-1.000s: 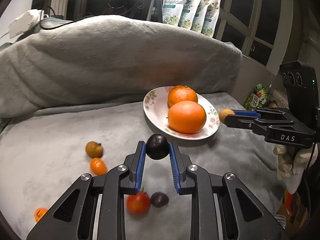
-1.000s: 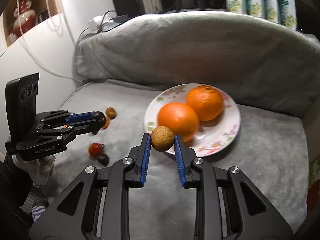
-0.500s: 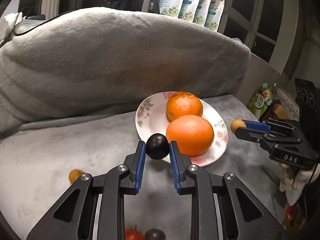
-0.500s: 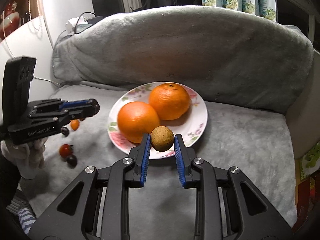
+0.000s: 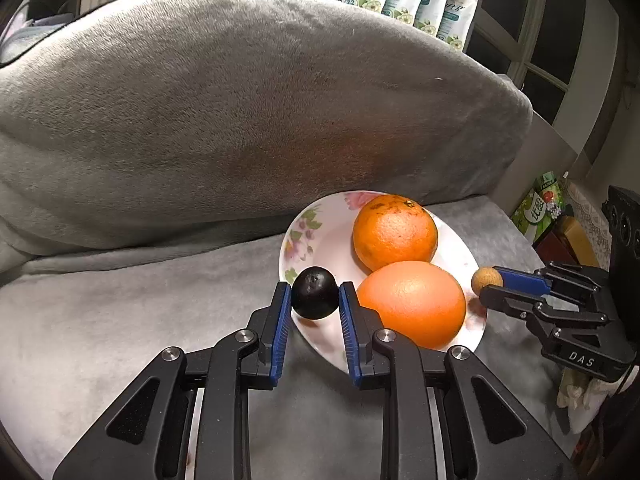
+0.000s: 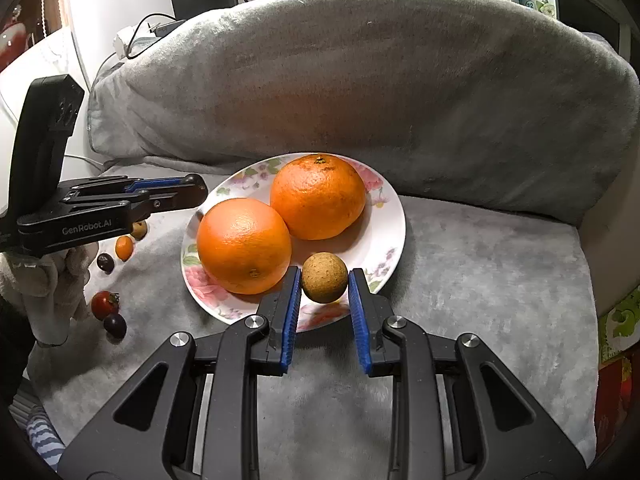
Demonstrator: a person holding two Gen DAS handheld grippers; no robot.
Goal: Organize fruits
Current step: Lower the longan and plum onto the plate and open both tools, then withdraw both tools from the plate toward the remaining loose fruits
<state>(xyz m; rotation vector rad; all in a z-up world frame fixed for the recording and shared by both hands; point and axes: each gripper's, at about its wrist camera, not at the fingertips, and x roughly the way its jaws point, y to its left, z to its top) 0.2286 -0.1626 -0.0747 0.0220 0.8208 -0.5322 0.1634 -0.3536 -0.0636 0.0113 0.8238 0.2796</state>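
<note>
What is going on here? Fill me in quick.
A person is gathering fruit onto the floral plate, one claw per hand. The left claw grips a dark plum at the plate's edge; the right claw grips a brown longan over it. Two oranges already sit there. Small fruits remain on the grey blanket.

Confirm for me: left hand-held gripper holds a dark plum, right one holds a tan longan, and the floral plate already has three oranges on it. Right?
Not quite. The floral plate carries two oranges, not three, as the right wrist view shows. The rest stands: the left hand-held gripper holds the dark plum, and the right hand-held gripper holds the tan longan.
</note>
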